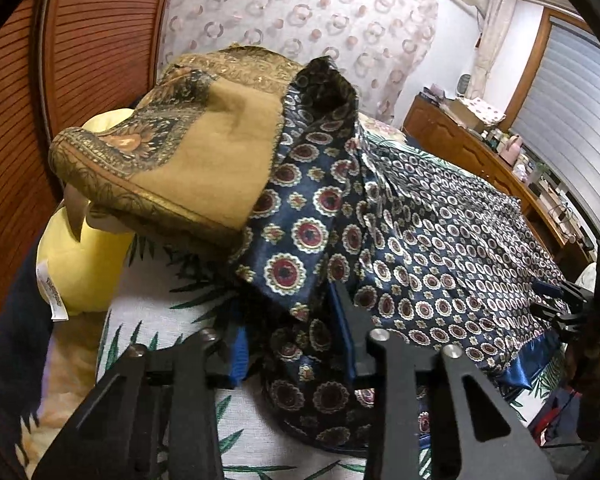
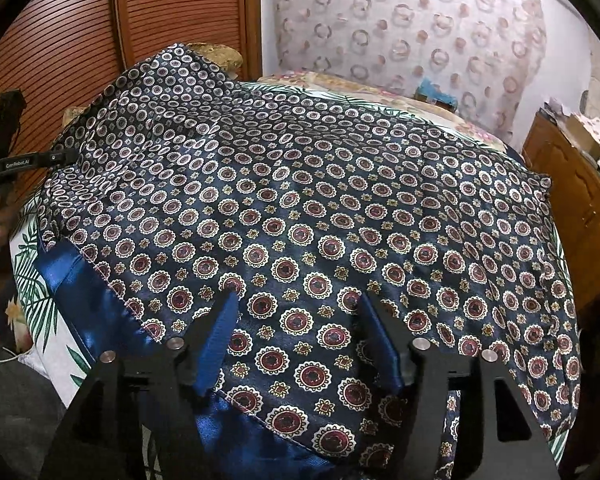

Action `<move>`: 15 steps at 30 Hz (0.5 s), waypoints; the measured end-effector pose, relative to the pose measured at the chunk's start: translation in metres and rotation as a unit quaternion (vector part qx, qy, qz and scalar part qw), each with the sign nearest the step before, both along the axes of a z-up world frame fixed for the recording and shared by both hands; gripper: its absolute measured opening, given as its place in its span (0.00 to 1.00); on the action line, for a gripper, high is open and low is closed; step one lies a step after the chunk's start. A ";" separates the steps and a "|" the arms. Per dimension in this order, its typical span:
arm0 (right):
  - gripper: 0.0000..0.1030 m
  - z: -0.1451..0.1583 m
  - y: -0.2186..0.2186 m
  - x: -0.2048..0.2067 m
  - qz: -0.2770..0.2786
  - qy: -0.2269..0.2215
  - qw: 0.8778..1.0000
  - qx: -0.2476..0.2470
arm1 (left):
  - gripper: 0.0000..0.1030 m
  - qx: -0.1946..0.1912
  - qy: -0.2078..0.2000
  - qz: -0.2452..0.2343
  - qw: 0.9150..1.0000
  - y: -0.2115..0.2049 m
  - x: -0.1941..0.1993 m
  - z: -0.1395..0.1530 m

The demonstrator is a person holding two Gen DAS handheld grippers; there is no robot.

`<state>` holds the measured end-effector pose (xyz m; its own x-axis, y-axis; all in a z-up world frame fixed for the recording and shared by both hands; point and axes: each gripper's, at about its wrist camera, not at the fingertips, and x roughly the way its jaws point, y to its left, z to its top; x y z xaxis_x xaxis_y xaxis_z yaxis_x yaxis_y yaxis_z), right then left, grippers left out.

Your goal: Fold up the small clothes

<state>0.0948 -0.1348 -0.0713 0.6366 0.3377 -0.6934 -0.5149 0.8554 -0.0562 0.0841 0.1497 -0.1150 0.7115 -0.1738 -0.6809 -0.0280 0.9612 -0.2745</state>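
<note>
Right wrist: scarf (image 2: 320,200) hem between tool (image 2: 296,312) fingers.

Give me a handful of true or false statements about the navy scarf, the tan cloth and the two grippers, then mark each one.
1. The navy medallion scarf lies spread over a leaf-print bedsheet. True.
2. A folded tan paisley cloth sits by the scarf's raised end. True.
3. The right gripper is clamped shut on the scarf. False: its fingers stand apart, with scarf fabric between them.
4. The scarf has a plain green border. False: the satin border is blue.
5. A yellow plush toy lies under the tan cloth. True.
6. The left gripper is far above the bed, clear of fabric. False: scarf fabric drapes between its open fingers.
</note>
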 end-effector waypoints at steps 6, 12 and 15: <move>0.67 0.002 0.006 -0.003 0.002 -0.001 1.000 -0.002 | 0.05 0.003 -0.014 -0.018 1.000 -0.011 -0.002 0.007; 0.68 0.004 -0.001 -0.011 0.003 0.000 1.000 -0.001 | 0.04 0.003 -0.066 -0.030 0.997 -0.027 -0.011 0.040; 0.68 0.005 -0.002 -0.011 0.004 0.001 1.000 -0.001 | 0.04 0.004 -0.089 -0.040 0.995 -0.037 -0.011 0.060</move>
<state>0.0837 -0.1366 -0.0666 0.6330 0.3413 -0.6949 -0.5210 0.8517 -0.0562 0.0730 0.1123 -0.0552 0.8047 -0.2300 -0.5474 0.0975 0.9606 -0.2604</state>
